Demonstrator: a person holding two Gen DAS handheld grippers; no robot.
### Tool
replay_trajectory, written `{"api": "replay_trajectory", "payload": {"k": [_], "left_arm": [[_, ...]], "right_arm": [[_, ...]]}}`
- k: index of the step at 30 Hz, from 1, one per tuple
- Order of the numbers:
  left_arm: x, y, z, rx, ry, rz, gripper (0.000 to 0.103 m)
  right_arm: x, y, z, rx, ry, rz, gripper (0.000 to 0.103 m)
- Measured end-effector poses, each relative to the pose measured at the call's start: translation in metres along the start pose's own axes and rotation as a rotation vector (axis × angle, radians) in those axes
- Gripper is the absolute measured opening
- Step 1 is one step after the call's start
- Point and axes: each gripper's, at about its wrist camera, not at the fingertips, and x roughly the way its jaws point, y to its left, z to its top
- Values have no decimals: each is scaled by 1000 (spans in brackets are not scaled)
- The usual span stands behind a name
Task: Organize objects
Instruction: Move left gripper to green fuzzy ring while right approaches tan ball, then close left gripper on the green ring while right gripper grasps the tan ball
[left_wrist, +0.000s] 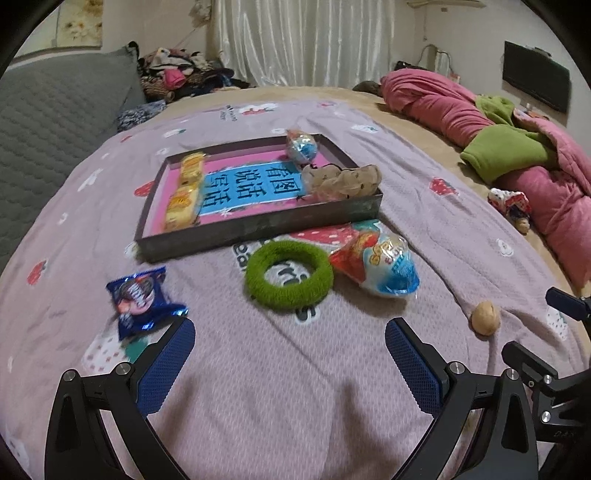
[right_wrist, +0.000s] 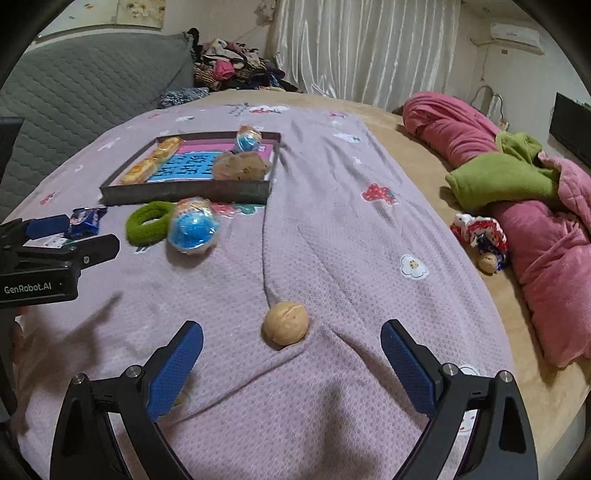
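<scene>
A dark tray (left_wrist: 258, 225) (right_wrist: 184, 194) sits on the lilac bedspread and holds yellow snack packs (left_wrist: 184, 192), a blue-white snack bag (left_wrist: 301, 146) and a net bag of walnuts (left_wrist: 341, 181). In front of it lie a green fuzzy ring (left_wrist: 288, 275) (right_wrist: 149, 221), a red-blue snack bag (left_wrist: 380, 266) (right_wrist: 194, 229) and a blue cookie packet (left_wrist: 142, 299) (right_wrist: 85, 221). A loose walnut (right_wrist: 285, 322) (left_wrist: 485, 317) lies just ahead of my open, empty right gripper (right_wrist: 291, 350). My left gripper (left_wrist: 290, 350) is open and empty, short of the ring.
Pink and green blankets (right_wrist: 517, 192) are piled at the right. A small toy and another walnut (right_wrist: 487, 260) lie beside them. A grey headboard (left_wrist: 55, 110) stands at the left, clothes (left_wrist: 177, 74) at the back.
</scene>
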Motion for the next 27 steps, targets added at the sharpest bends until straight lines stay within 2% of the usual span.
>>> {"api": "replay_trajectory", "payload": {"k": [7,11,14,17,19,20,24,27], "left_arm": [[22,-2,13,27,3,-37,103],[36,0,16,38,13,-62,100],[44,0,16,63,21,-69,98],[52,0,16,93,25,-61,89],[60,0,18,113,43,-62,70],[64,0,18,120,52,-65,68],[71,-7,17,187,55,-60,67],[76,-8,19,201,67,-68,67]], "right_arm": [[19,-1,4,-5,20,3,97],[31,-1,4,1,37,16,90],[37,0,4,-2,49,20,90],[41,2,4,-3,51,31,90],[43,4,5,-6,54,37,90],[44,4,5,-8,56,39,90],[49,7,6,-11,66,43,90],[54,7,6,-10,72,42,90]]}}
